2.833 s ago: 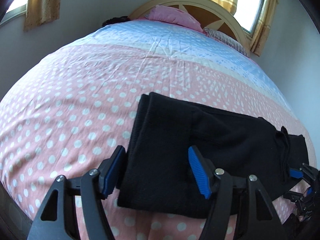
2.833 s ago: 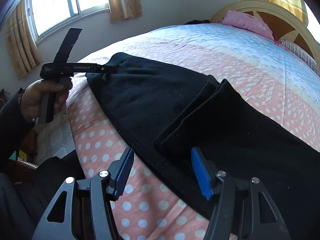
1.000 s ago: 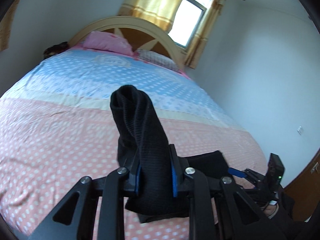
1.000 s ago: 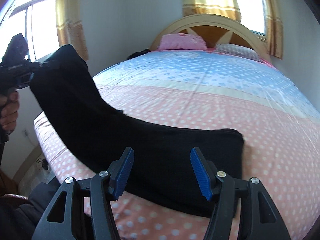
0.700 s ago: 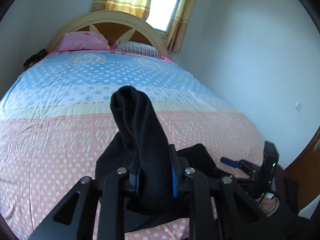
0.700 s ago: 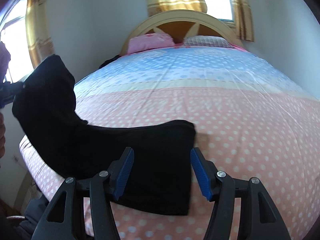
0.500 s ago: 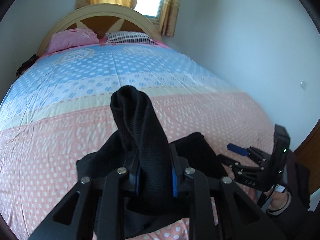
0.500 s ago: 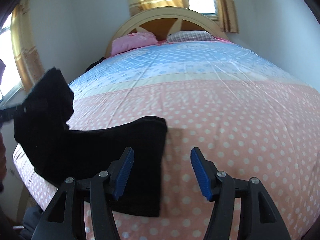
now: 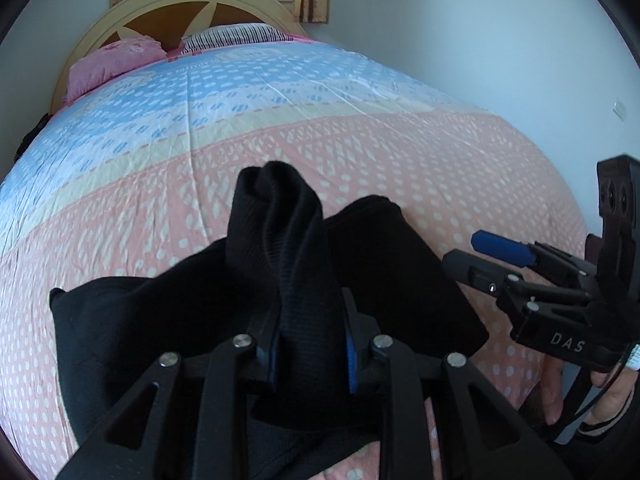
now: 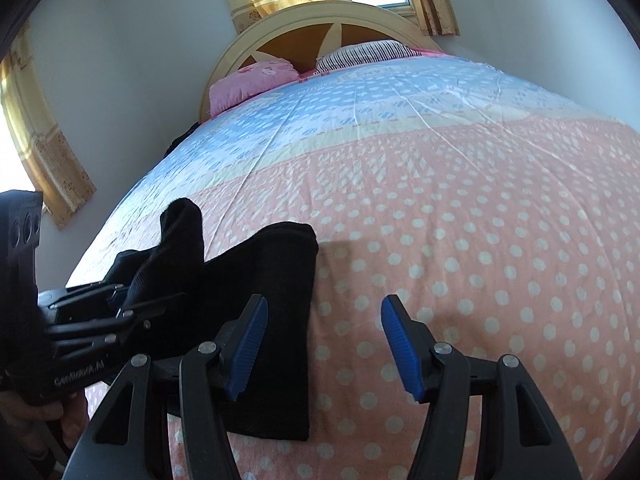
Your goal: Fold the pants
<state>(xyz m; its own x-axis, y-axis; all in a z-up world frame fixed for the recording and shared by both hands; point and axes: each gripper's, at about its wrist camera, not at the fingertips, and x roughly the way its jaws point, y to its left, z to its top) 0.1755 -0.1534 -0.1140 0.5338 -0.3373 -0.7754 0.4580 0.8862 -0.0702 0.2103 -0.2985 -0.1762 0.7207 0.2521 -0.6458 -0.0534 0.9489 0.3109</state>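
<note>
The black pants [image 9: 392, 280] lie folded on the pink dotted bedspread near the bed's front edge. My left gripper [image 9: 310, 344] is shut on a bunched end of the pants [image 9: 280, 216], holding it just above the folded part. In the right wrist view the pants [image 10: 276, 312] lie at the left with the left gripper [image 10: 120, 300] clamped on the raised end. My right gripper [image 10: 322, 340] is open and empty, over the bedspread just right of the pants' edge; it also shows in the left wrist view [image 9: 480, 252].
The bed [image 10: 460, 200] has a pink and blue dotted cover. A pink pillow [image 10: 256, 78] and a striped pillow [image 10: 360, 52] lie at the headboard [image 10: 304, 28]. A wall runs along the right side. Curtained windows are behind and to the left.
My left gripper has carried the pants' end over to the right and down, onto the rest of the pants. The right gripper stayed open and shifted right, off the pants.
</note>
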